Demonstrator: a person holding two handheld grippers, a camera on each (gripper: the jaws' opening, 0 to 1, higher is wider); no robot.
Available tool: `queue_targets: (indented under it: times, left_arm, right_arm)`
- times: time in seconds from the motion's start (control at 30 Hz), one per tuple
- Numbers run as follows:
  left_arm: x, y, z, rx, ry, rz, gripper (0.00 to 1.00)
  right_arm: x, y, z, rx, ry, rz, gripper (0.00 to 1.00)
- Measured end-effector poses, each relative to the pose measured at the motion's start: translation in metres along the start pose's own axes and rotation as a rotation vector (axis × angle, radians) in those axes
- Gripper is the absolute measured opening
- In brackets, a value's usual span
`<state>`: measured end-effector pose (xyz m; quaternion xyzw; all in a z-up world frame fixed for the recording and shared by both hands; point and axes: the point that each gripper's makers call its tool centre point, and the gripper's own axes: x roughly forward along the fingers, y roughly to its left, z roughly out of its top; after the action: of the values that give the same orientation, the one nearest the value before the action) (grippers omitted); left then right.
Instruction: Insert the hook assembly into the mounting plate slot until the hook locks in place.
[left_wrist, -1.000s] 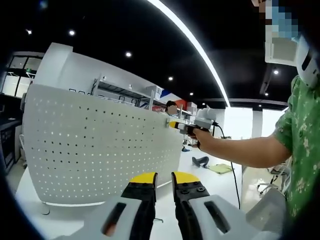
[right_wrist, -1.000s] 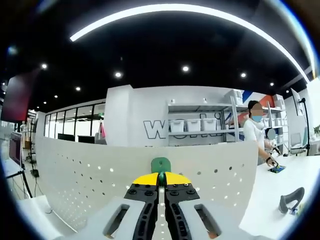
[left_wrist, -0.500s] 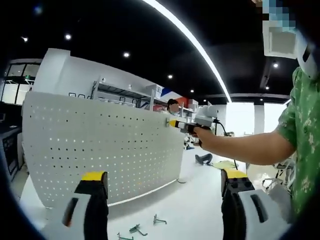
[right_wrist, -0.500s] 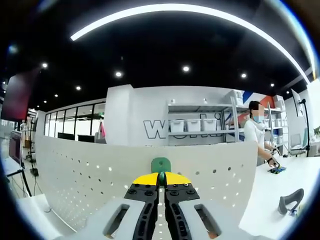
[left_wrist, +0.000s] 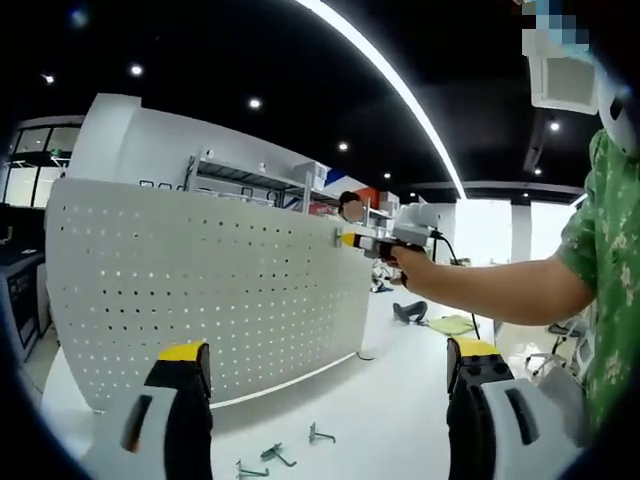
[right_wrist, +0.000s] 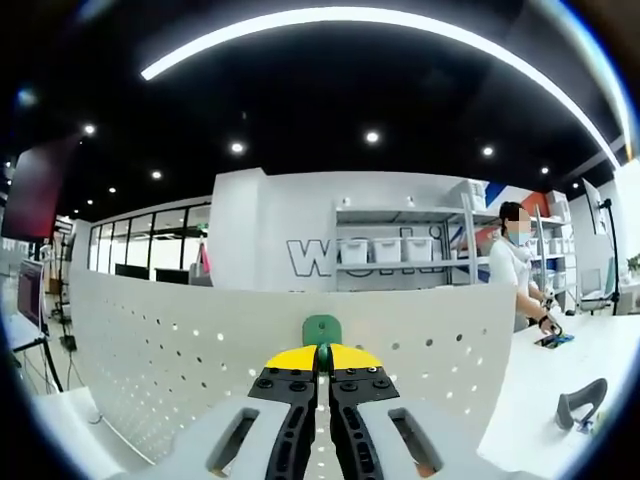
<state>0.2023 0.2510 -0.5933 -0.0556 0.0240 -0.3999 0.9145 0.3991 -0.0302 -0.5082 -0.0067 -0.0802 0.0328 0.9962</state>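
Observation:
A white perforated mounting plate (left_wrist: 200, 290) stands upright on the white table, also seen close up as the mounting plate (right_wrist: 180, 360) in the right gripper view. My right gripper (right_wrist: 322, 352) is shut on a green hook assembly (right_wrist: 321, 329), held against the plate's upper part. In the left gripper view that same gripper (left_wrist: 352, 240) sits at the plate's top right corner, held by a hand. My left gripper (left_wrist: 330, 365) stands wide open in front of the plate, with nothing between its jaws. Loose metal hooks (left_wrist: 275, 458) lie on the table below it.
A person's arm in a green patterned sleeve (left_wrist: 600, 290) reaches in from the right. A grey object (right_wrist: 582, 400) lies on the table (right_wrist: 560, 370) at right. Another person (right_wrist: 520, 265) stands by shelves (right_wrist: 400, 250) behind the plate.
The left gripper has gone from shut to wide open, and loose hooks on the table came into sight. The right gripper stays shut on the green hook at the plate.

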Motion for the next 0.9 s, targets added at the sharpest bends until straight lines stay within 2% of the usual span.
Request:
queue_targets:
  times: [0.9]
  left_arm:
    - [-0.0037,0.0021,0.0021,-0.013,0.004,0.001,0.98]
  right_arm:
    - [0.0001,0.0023,-0.0090,0.034,-0.005,-0.010,0.01]
